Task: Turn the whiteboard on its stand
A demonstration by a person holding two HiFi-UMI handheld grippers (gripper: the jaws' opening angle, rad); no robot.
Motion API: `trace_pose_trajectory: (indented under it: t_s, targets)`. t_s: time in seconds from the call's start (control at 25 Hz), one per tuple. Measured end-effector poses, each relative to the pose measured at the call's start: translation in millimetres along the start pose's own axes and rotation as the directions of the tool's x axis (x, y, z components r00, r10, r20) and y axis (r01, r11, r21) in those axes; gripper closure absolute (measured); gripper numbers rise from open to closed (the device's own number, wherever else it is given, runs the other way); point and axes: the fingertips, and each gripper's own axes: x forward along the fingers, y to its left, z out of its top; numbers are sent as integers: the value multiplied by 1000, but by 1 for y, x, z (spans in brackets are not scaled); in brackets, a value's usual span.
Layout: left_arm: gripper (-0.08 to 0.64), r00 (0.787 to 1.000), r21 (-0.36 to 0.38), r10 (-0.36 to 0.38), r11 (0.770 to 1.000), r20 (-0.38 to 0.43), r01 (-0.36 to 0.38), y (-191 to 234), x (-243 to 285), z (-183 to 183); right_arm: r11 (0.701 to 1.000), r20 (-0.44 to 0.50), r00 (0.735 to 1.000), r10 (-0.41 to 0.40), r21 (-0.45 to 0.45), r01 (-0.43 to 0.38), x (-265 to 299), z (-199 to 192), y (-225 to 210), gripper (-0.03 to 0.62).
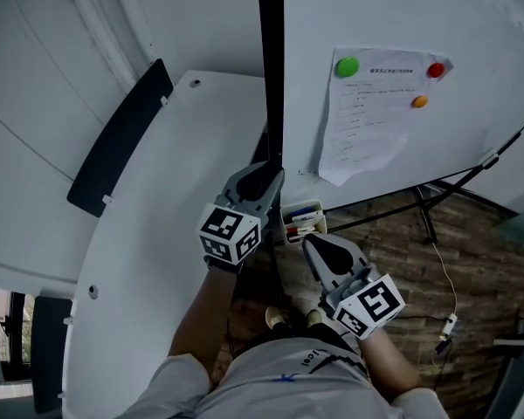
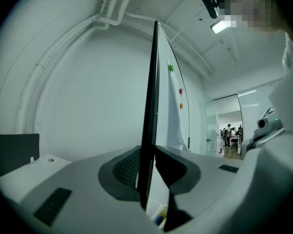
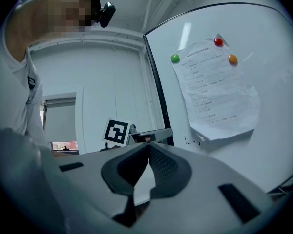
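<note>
The left gripper [image 1: 265, 176] was clamped on the black left edge of the whiteboard [image 1: 402, 16], near its bottom corner, with the frame caught between the pads. Just to the right, a tray of markers [image 1: 302, 220] was seen at the board's bottom edge. The right gripper [image 1: 311, 241] was held beside the tray, jaws closed together on nothing. Further right, a sheet of paper [image 1: 367, 120] was pinned up by three magnets [image 1: 347, 66].

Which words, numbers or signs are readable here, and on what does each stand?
Nothing reads clearly enough to quote.
Paper sheet on the whiteboard: printed lines, too small to read.
Person's shirt: short print, too blurred to read.
Left cube and right cube: square markers only, no words.
</note>
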Motion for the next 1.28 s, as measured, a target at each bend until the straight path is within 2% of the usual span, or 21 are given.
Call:
trace_pose_trajectory:
  t_s: [0.24,0.44,0.56,0.72,0.8,1.0,1.28]
  targets:
    - [459,1000,-10,26,1000,14,-26,-3,-1,-1,1000,5,1000,21,2,-21,-4,6,0,577]
    - [459,990,-48,109,993,85,-105,-7,-28,6,998,17,998,60,10,-60,-20,10,1,577]
    - [459,985,-58,157,987,74,-153,-19,-53,4,998,16,998,67,20,-67,-28,9,-2,577]
    - [471,991,-52,137,989,3,-136,-66,-75,-8,997,1,997,73,19,-73,-34,4,-3,577]
    - [491,993,-71,115,991,-9,-115,-90,-82,-11,997,-9,997,71,13,-71,-37,2,-3,578]
    - [505,995,-113,96,989,-6,-96,-134,-92,-8,998,-14,997,70,5,-70,-44,1,-2,577]
    - [548,995,-121,102,988,3,-101,-167,-97,-6,997,-17,997,78,1,-78,-57,0,3,577]
